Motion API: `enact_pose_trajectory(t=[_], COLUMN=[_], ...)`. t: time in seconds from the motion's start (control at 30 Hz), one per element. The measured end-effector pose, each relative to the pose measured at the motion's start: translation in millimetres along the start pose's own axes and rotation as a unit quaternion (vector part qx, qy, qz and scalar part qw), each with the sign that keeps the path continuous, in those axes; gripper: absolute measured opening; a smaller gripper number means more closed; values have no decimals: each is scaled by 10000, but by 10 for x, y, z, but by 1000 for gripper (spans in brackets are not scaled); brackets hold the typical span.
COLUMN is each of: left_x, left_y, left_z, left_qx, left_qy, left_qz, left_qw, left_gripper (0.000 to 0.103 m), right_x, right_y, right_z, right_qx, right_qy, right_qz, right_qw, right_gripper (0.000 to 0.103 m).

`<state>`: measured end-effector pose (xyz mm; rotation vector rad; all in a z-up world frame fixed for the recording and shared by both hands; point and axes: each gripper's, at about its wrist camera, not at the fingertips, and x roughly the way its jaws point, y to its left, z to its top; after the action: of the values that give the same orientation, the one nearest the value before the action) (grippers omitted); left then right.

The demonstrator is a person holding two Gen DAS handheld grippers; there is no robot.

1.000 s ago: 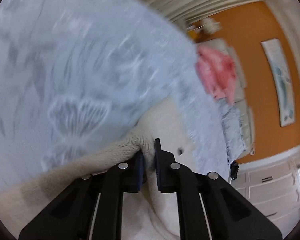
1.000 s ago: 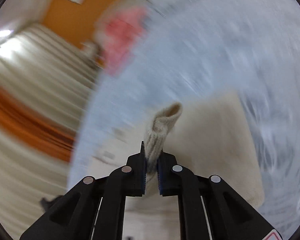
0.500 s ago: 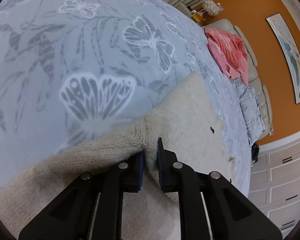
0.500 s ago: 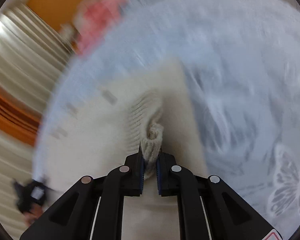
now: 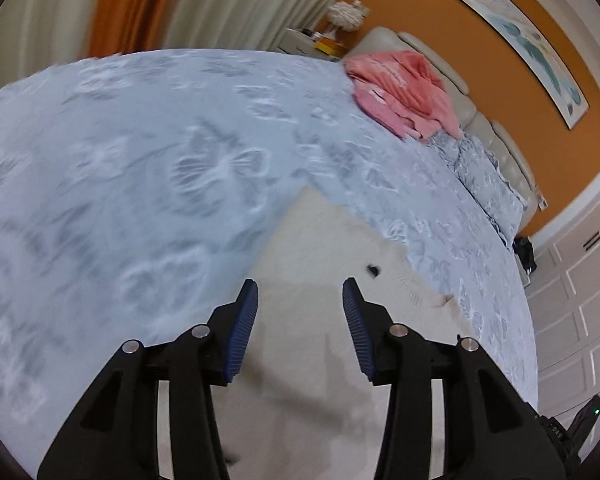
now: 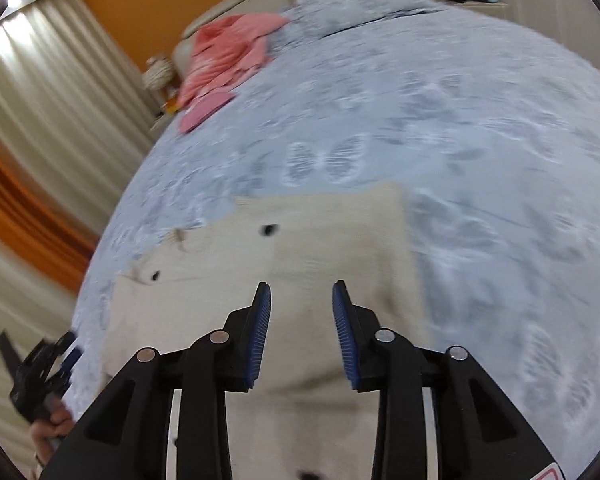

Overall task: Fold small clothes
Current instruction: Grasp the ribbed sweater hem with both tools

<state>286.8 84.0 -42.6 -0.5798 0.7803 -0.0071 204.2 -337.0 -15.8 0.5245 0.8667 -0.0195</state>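
Cream knitted cardigan (image 6: 332,248) with small dark buttons lies spread flat on the bed, on a pale blue-grey bedspread (image 5: 148,168) printed with white butterflies; in the right wrist view one of its buttons (image 6: 269,230) sits near the upper middle of the knit and another near its left edge; the garment's straight top edge and right side show against the bedspread. The left gripper (image 5: 300,320) hovers over the cream knit, its jaws parted to a moderate gap and having just been opening; nothing is between the blue ribbed pads (image 5: 242,332), only the cardigan lying flat beneath them. The right gripper (image 6: 302,328) likewise hangs above the cardigan, its jaws having just been opening to a narrower gap; its pads (image 6: 260,332) hold nothing, and the fabric beneath lies flat and free. A crumpled pink garment (image 5: 404,88) rests at the far end of the bed beside a blue patterned pillow (image 5: 488,176), against a cream padded headboard (image 5: 420,52); behind it stands an orange wall (image 5: 480,60) with a framed picture (image 5: 532,44); cream and orange curtains (image 6: 32,152) hang along one side. At the lower left of the right wrist view a person's hand (image 6: 54,428) grips the other black tool at the edge of the bed.
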Motion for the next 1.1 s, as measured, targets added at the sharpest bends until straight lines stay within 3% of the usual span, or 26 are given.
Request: enact_pose_trajectory(t=[0.1, 0.17, 0.2, 0.3, 0.37, 0.4, 0.47, 0.6, 0.7, 0.83, 1.0, 1.1], left_x=[513, 811, 954, 992, 958, 881, 693, -35, -540, -1038, -1295, -1303], left_y=[-171, -103, -29, -38, -43, -17, 22, 371, 785, 1183, 1370, 1353], left_z=[37, 6, -5, -9, -5, 15, 31, -48, -332, -890, -1454, -1581], left_qx=[178, 170, 185, 707, 776, 673, 540, 404, 154, 49, -583, -870], left_qy=[514, 707, 741, 399, 420, 408, 299, 264, 667, 1402, 2101, 2095], left_qz=[120, 468, 633, 804, 793, 775, 778, 618, 396, 343, 49, -26], left_qw=[9984, 9963, 9951, 9935, 9929, 9939, 9951, 9969, 9969, 9895, 9759, 9739], left_gripper=[43, 41, 35, 35, 35, 34, 35, 57, 63, 66, 77, 84], right_x=[395, 656, 785, 809, 714, 598, 257, -367, -768, -1078, -1161, -1087], right_y=[169, 74, -23, -261, -260, -226, -186, -285, -551, -864, -885, -775], right_z=[41, -12, -56, -83, -42, -37, -103, -523, -1111, -1900, -2400, -2502], right_qx=[-287, -446, -444, -266, -37, -9, -47, 93, 545, 1244, 1645, 1601], right_qy=[326, 571, 687, 549, 586, 528, 323, 383, 903, 1745, 2336, 2572], right_qz=[-69, -486, -703, -456, -450, -508, -489, -537, -524, -485, 70, 204], right_qw=[9990, 9962, 9942, 9971, 9973, 9973, 9983, 9978, 9930, 9756, 9583, 9528], right_gripper=[30, 29, 21, 9, 12, 22, 31, 68, 72, 72, 72, 73])
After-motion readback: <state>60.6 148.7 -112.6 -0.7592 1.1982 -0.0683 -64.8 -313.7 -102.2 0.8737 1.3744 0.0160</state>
